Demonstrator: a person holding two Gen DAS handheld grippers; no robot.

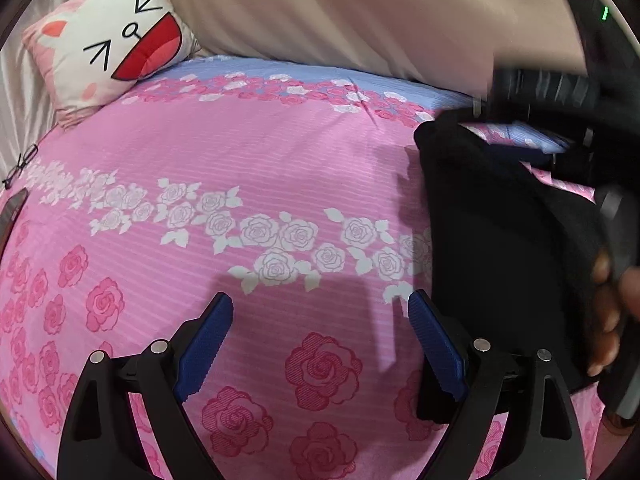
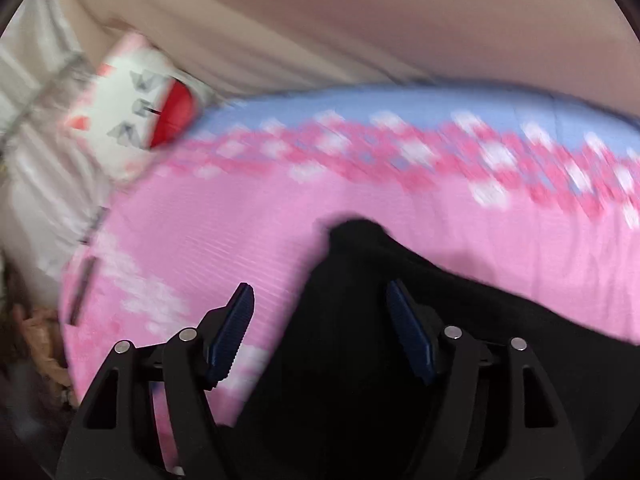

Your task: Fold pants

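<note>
On the pink rose-print bedsheet (image 1: 224,160) we see the black pants (image 1: 500,240) lying toward the right side of the left wrist view, a folded dark mass. Our left gripper (image 1: 320,312) hangs above bare sheet just beside the pants' edge, its blue pads (image 1: 208,344) spread wide with nothing between them. This sharp view gives us what the other cannot: a cat-face pillow (image 1: 116,36) drawn crisply at the head of the bed, a pair of eyeglasses (image 1: 20,166) at the sheet's left edge, and the person's right hand (image 1: 608,316) wrapped round the black handle of the other tool, which reaches over the far end of the pants. The right wrist view is heavily smeared, so the pillow (image 2: 136,112) and the sheet (image 2: 440,232) are only blurs there, yet it alone shows our right gripper (image 2: 320,300) from behind: jaws wide apart, straddling the pants (image 2: 360,320), one pad over pink sheet and the other over black cloth, gripping nothing.
</note>
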